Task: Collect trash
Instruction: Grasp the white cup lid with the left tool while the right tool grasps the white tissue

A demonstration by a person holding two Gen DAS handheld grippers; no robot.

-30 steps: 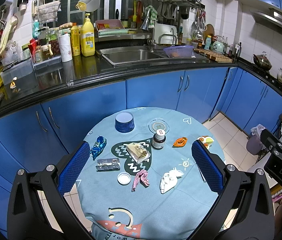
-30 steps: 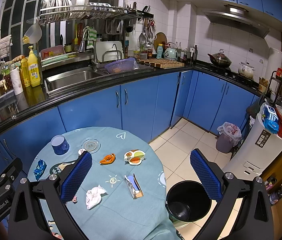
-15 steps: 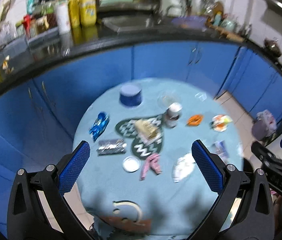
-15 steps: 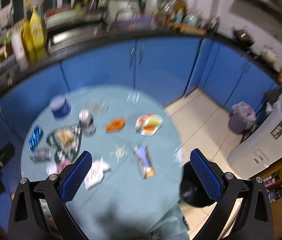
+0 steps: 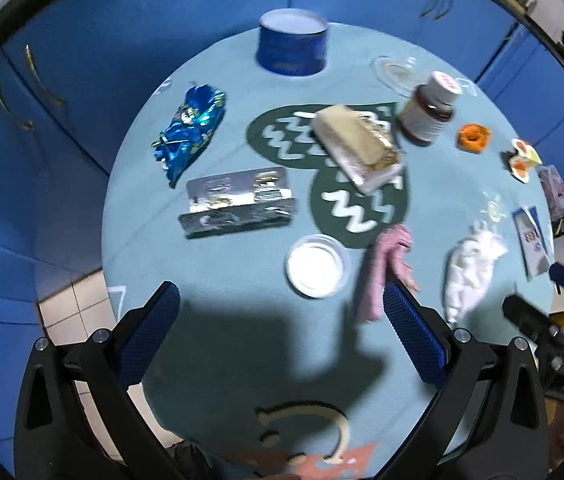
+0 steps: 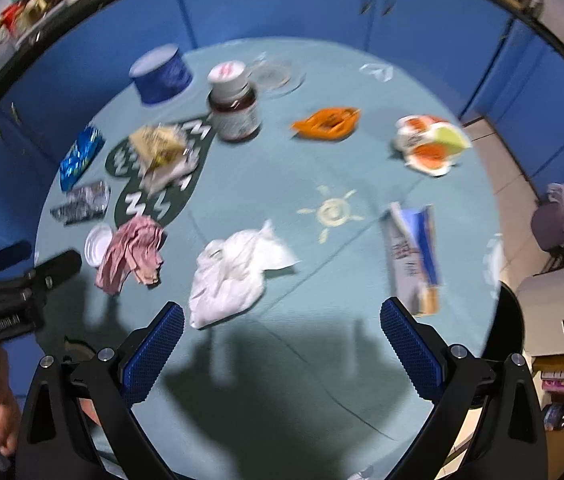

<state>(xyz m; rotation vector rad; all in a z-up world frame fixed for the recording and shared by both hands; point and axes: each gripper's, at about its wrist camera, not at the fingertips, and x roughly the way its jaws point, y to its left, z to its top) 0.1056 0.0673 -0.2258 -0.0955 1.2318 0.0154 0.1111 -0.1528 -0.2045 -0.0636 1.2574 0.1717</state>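
White crumpled tissue point(image 6: 238, 276) lay just ahead of the right gripper point(image 6: 282, 344); both its and the left gripper's point(image 5: 280, 330) jaws gaped empty. Centring over it before closing would suit.

Both views are moderately bright, lit from above and behind the cameras, with a cool bluish cast. Dark gripper shadows fall across the table point(image 5: 210, 276) from 5 to 7 o'clock in each view. Motion blur softens everything: the tissue point(image 6: 234, 276), pink rag point(image 5: 382, 268) and bottle point(image 6: 234, 104) smear, worst in the right wrist view. Foil point(image 5: 238, 200) throws small glints. Fisheye distortion bends the cabinets point(image 5: 130, 8) into arcs, and a black vignette closes the corners. The fingers point(image 6: 154, 356) nearest the lens stay sharp.
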